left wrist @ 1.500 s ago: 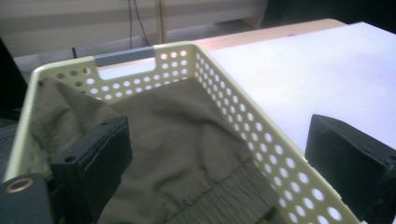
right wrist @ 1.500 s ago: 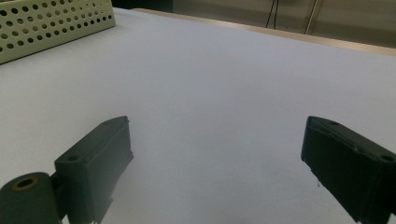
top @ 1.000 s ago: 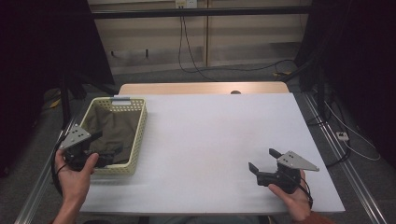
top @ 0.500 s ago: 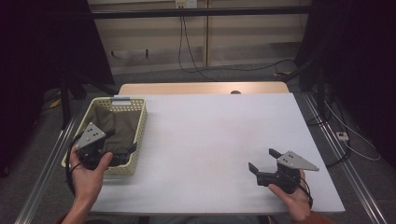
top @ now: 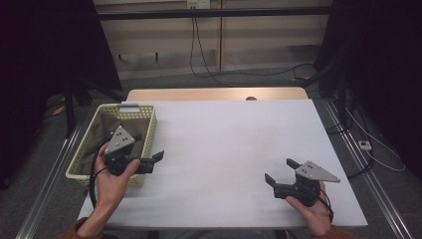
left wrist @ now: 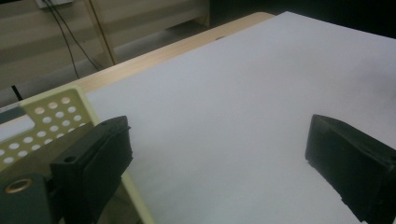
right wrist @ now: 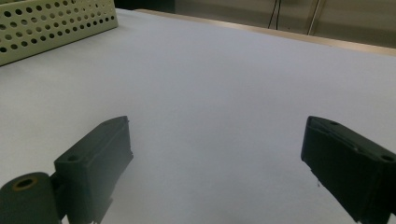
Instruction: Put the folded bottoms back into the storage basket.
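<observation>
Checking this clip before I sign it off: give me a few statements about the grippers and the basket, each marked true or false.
1. The left gripper is open. True.
2. The right gripper is shut on a cloth. False: it is open and holds nothing.
3. The basket stands at the table's right edge. False: it stands at the left edge.
4. Dark cloth lies in the basket. True.
5. The left gripper's jaws reach over the white table. True.

The basket (top: 149, 130) is pale yellow with little round holes, the cloth (top: 102, 132) inside is dark, the table (top: 224, 144) is white, and both grippers are black
</observation>
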The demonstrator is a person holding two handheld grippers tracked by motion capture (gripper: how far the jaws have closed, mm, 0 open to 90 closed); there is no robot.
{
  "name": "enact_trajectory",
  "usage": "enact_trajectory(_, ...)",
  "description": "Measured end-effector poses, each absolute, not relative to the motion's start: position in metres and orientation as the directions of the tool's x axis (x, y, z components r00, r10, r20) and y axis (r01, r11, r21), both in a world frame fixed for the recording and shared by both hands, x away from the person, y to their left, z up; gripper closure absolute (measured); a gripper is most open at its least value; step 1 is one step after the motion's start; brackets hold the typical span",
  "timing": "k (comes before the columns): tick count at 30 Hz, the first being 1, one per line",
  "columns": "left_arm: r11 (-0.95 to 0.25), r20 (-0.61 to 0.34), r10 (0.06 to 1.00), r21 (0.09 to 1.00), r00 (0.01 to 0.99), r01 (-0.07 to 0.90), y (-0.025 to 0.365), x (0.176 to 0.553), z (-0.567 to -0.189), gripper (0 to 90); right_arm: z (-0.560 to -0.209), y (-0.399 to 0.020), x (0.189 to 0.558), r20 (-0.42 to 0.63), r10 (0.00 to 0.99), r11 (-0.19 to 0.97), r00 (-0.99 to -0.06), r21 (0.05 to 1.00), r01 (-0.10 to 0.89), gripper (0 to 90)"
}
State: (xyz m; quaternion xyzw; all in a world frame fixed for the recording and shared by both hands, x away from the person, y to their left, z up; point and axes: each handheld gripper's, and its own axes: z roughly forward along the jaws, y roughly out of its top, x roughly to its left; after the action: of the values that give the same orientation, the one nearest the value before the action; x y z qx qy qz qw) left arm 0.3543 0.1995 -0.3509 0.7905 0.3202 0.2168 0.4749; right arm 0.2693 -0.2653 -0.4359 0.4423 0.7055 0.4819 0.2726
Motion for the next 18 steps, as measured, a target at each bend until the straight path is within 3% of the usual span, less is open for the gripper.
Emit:
enact_trajectory(8, -0.309, -0.023, 0.691, 0.894, 0.722, 0.324, 0.183, 0.363, -0.359, 6.9, -0.436, -0.265, 0.269, 0.040, 0.885, 0.147, -0.464, 0.921, 0.361, 8.6)
enact_trajectory(18, -0.355, -0.016, 0.645, 0.879, 0.764, 0.319, 0.159, 0.359, -0.374, 6.9, -0.436, -0.265, 0.269, 0.041, 0.885, 0.146, -0.464, 0.921, 0.360, 8.5)
